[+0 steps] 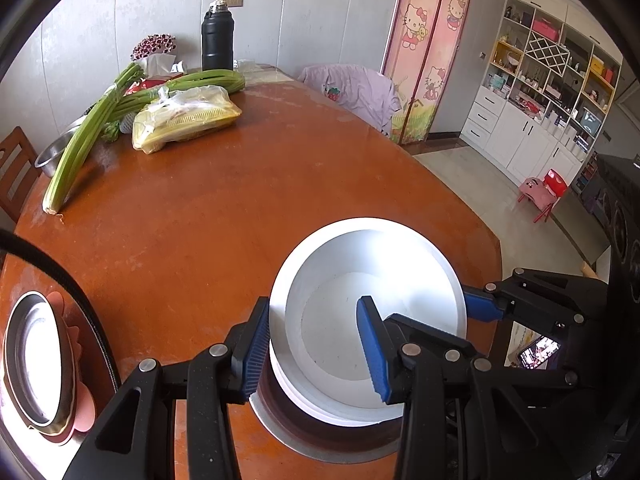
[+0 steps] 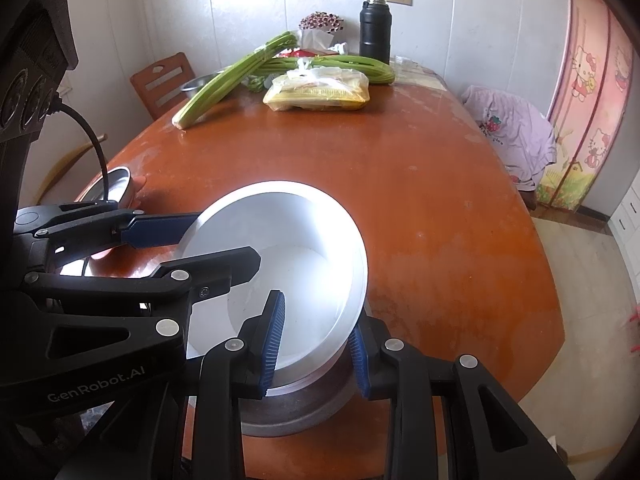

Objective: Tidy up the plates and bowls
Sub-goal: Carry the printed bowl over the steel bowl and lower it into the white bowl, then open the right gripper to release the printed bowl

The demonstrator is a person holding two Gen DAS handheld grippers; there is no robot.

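Grippers, one in each hand, clamp opposite sides of a white bowl held low over the near edge of the tabletop. The left gripper has one blue pad outside the bowl's left rim and one inside; the right gripper is clenched on the right rim the same way. Directly beneath sits a dark, silver-rimmed plate; whether the bowl already touches it is hard to tell, as the bowl hides the contact.

The likeliest trouble is an uneven release: if one gripper lets go first, the bowl could tip or skid off the plate, which lies close to the table's edge. The grip on smooth rims also looks thin, so a slip is possible.

Further left, a metal dish on a pink mat waits near the edge. At the far end lie celery stalks, a yellow plastic bag and a black flask, well clear of the work.
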